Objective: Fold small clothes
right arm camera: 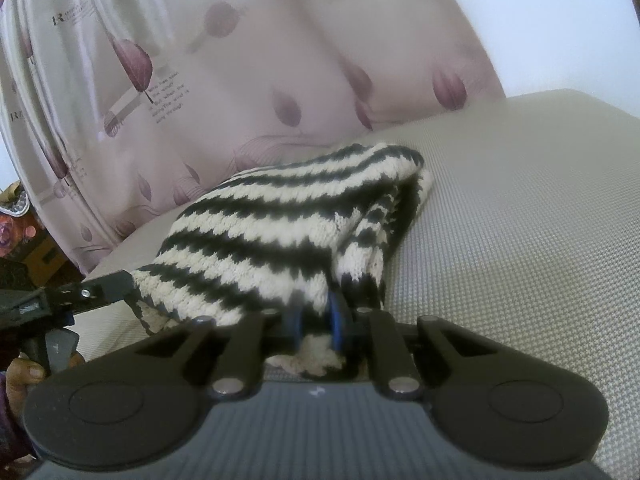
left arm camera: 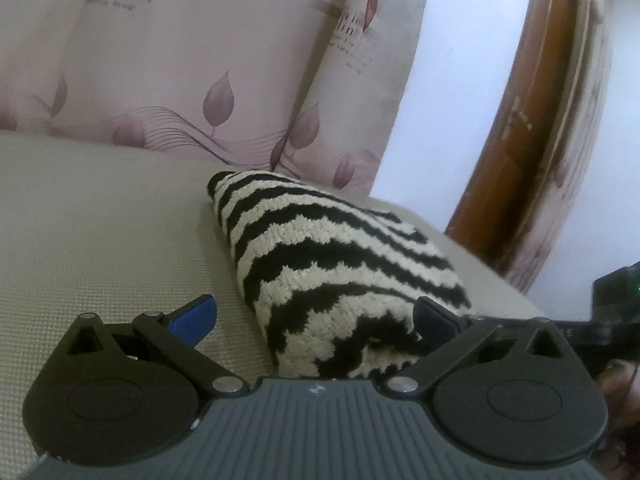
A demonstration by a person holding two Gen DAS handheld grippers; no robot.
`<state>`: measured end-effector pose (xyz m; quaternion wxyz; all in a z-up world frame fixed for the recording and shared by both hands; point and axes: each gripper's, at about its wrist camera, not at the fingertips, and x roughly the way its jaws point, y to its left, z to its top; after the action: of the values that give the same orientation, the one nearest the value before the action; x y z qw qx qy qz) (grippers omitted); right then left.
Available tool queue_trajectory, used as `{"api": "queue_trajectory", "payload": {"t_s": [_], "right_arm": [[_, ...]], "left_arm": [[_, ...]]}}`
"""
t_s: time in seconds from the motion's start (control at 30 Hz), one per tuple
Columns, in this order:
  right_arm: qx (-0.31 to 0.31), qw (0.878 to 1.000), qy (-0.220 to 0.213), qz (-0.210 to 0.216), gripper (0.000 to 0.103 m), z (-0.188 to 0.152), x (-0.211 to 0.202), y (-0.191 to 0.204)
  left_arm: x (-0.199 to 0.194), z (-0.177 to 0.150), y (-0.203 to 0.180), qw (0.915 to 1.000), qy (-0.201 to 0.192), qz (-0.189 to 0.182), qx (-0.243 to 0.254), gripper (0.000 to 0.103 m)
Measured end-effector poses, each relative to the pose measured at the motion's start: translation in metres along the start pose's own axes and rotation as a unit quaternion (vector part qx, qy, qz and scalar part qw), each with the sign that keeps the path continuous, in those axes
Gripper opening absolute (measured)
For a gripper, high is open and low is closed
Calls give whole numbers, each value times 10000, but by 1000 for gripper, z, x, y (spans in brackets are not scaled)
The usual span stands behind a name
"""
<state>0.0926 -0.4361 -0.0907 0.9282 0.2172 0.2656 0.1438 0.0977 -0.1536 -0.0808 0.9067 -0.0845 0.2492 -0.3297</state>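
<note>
A black-and-cream striped knit garment (left arm camera: 340, 264) lies folded in a thick bundle on a beige textured cushion (left arm camera: 100, 240). My left gripper (left arm camera: 316, 320) is open, with the near end of the bundle between its wide-spread blue pads; the left pad stands apart from the knit. In the right wrist view, the same garment (right arm camera: 272, 228) is lifted at its near edge, and my right gripper (right arm camera: 316, 322) is shut on that edge. A finger of the left gripper (right arm camera: 106, 287) reaches the garment's left corner there.
Pillows printed with purple leaves (left arm camera: 200, 80) stand behind the garment. A brown wooden door (left arm camera: 532, 120) and a white wall are at the right. A hand (right arm camera: 24, 372) holds the left gripper's handle. The cushion (right arm camera: 520, 240) stretches out to the right.
</note>
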Motion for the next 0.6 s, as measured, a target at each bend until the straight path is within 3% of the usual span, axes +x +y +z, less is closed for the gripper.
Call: {"api": "queue_trajectory", "payload": {"t_s": [0.2,0.6], "right_arm": [[-102,9999,-25,-67,14,-1,0,3],[-182,9997,-64,-121,14,-2,0,6]], "left_arm": [[4,0,-7,9993,108,292,215,103],[6,0,-11,9979,146,536,336,103]]}}
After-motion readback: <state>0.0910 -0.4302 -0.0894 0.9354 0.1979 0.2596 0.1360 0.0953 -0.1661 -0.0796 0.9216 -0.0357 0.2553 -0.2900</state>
